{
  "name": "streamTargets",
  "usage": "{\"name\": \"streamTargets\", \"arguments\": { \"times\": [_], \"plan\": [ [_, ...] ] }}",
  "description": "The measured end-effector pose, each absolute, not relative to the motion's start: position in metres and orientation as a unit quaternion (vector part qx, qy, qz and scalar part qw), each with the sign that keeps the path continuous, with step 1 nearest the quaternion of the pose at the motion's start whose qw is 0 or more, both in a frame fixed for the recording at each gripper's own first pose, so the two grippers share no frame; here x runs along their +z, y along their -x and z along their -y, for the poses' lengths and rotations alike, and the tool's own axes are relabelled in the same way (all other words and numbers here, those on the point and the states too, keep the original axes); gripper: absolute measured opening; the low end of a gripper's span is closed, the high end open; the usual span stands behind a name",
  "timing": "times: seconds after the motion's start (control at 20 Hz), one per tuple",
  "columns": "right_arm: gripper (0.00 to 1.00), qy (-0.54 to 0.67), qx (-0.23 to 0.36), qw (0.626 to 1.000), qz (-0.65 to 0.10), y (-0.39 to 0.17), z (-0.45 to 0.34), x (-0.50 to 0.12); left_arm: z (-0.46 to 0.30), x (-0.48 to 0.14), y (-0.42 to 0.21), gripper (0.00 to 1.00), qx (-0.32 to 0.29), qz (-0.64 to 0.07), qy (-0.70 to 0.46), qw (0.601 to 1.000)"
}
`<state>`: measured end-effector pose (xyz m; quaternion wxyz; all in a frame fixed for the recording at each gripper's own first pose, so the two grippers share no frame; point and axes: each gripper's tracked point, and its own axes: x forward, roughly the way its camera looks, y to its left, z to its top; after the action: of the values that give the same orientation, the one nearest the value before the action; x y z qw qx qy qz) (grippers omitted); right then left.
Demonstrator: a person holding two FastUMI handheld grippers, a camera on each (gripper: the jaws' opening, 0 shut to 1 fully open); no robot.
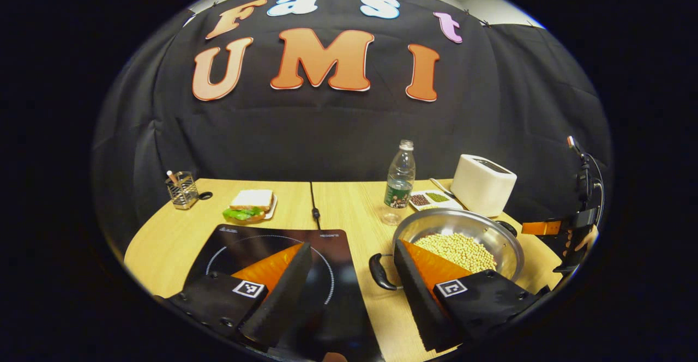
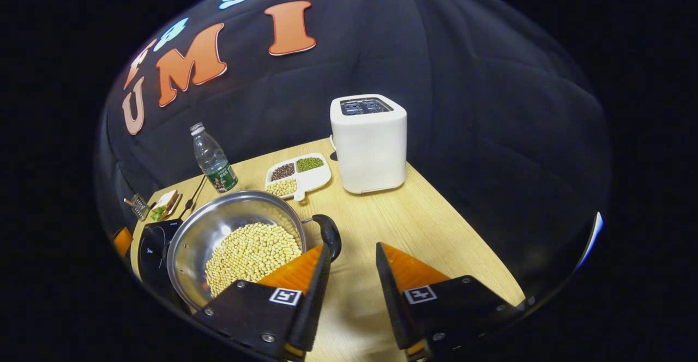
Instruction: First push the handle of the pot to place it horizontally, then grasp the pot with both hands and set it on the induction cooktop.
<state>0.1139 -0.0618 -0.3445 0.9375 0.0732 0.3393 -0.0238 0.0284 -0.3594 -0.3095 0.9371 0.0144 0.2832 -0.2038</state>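
A shiny round steel pot (image 1: 463, 239) filled with pale yellow soybeans (image 1: 459, 250) stands on the light wooden desk (image 1: 349, 204), just to the right of the flat black induction cooktop (image 1: 327, 275) and not on it. In the left gripper view the left gripper (image 1: 351, 272) hovers low over the gap between cooktop and pot, its fingers spread wide and holding nothing; one finger (image 1: 283, 291) lies over the cooktop's glass, the other (image 1: 414, 291) crosses in front of the pot's near rim. The pot's black left handle (image 1: 380, 272) curves out between the two fingers, nearer to the finger by the pot.

In the right gripper view the right gripper (image 2: 351, 285) is also spread open and empty. Its left finger (image 2: 308, 291) sits close beside the pot's black right handle (image 2: 330, 235); whether they touch I cannot tell. The other finger (image 2: 392, 291) is over bare desk.

Behind the pot stand a clear plastic water bottle (image 1: 399, 182), a white divided dish of beans (image 2: 299, 175) and a white box-shaped toaster (image 2: 371, 143). At the far left of the desk are a sandwich with green lettuce on a small plate (image 1: 250, 205) and a wire mesh holder (image 1: 182, 189). At the right edge of the left gripper view, the other gripper and the hand (image 1: 586, 239) holding it appear.
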Motion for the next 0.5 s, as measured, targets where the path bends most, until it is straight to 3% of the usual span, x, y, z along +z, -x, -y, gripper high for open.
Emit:
{"name": "streamTargets", "arguments": {
  "times": [0.05,0.15,0.35,0.5],
  "plan": [
    [0.65,-0.075,-0.018,0.938,-0.337,-0.117,0.058,-0.344,0.365,-0.316,-0.028,0.99,-0.209,-0.292,-0.012,0.933],
    [0.78,-0.074,-0.010,0.939,-0.335,-0.124,0.052,-0.347,0.378,-0.331,-0.026,0.99,-0.218,-0.313,-0.008,0.924],
    [0.92,-0.043,0.005,0.941,-0.335,-0.139,0.042,-0.354,0.396,-0.356,-0.025,0.99,-0.225,-0.343,-0.007,0.912],
    [0.94,-0.016,0.011,0.945,-0.327,-0.155,0.037,-0.358,0.406,-0.380,-0.026,0.99,-0.226,-0.371,-0.010,0.901]
  ]
}}
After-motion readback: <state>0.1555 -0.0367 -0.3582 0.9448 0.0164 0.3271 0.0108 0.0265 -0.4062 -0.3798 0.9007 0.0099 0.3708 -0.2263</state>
